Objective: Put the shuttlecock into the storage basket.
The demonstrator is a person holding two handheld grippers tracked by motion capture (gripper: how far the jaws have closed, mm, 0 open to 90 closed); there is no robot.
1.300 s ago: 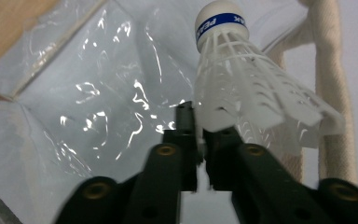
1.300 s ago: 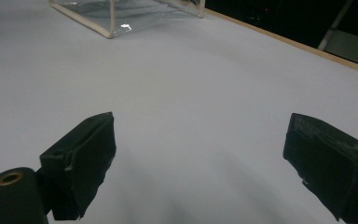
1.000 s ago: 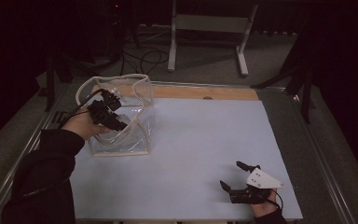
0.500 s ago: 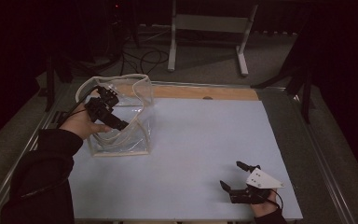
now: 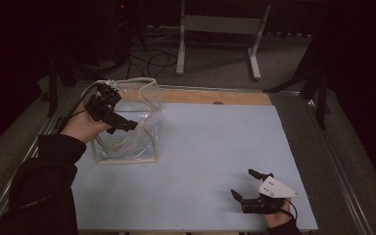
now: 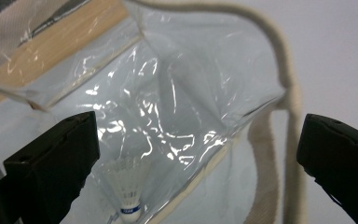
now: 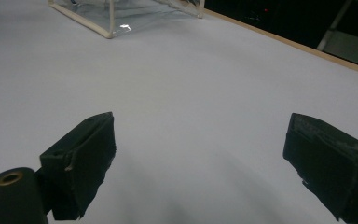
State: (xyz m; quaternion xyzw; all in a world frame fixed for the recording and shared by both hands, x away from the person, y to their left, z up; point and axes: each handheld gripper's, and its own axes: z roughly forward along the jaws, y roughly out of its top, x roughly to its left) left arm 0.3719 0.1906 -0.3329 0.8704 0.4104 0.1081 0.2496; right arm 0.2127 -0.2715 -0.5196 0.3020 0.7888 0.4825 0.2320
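From the high view I see my left gripper (image 5: 120,120) up over the open top of the clear bag (image 5: 127,125). The bag stands upright on the left side of the tabletop (image 5: 210,142), with its mouth facing up and its rope handles (image 5: 142,81) curling over the rim. The jaws have just been opening and now stand wide, with nothing pinched between them. My left hand (image 5: 81,128) covers part of the bag's near wall. My right gripper (image 5: 248,186) rests low on the near right part of the tabletop, well apart from the bag, with its jaws spread and nothing in them. The room behind is very dark, and I can hardly make out the stand (image 5: 220,29) and cables back there.

In the left gripper view I look down into the bag (image 6: 177,93). A shuttlecock (image 6: 126,189) sits at the bottom, near the lower edge of the picture. Its long axis runs up and down in this view, with the white feathers toward the top and the cork end with a blue band toward the bottom. The shiny plastic blurs it, and the left jaw hides part of its feathers. A rope handle (image 6: 286,88) is out of focus.

In the right gripper view the two jaws stand far apart over the bare tabletop (image 7: 191,93). The bag's bottom corner (image 7: 109,21) is cut off at the top edge.
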